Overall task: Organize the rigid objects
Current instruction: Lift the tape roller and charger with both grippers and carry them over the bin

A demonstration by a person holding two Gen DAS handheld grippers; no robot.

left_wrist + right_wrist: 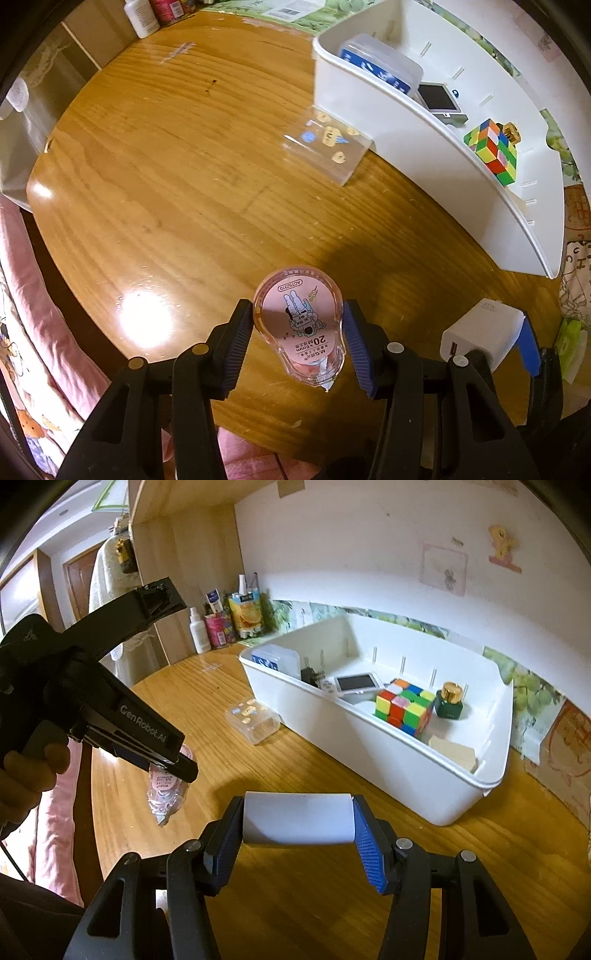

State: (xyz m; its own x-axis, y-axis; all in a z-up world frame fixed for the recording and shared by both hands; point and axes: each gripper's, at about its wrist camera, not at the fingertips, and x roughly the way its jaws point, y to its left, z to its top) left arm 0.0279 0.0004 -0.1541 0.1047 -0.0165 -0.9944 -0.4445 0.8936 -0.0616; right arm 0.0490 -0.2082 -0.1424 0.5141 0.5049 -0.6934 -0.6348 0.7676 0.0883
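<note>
Pinched between my left gripper's (298,341) pads, low in the left wrist frame, the pink clear-cased correction tape (300,328) hangs above the wooden table (166,192). My right gripper (298,825) clamps the white charger block (297,821) low in its frame. Right of centre sits the white plastic bin (406,764), holding a multicoloured puzzle cube (404,710).

Your wooden table (166,177) is carrying a white bin (388,753) near the wall, a little clear plastic box (253,718) sitting just beside it, and some bottles (199,629) standing at the far corner.
</note>
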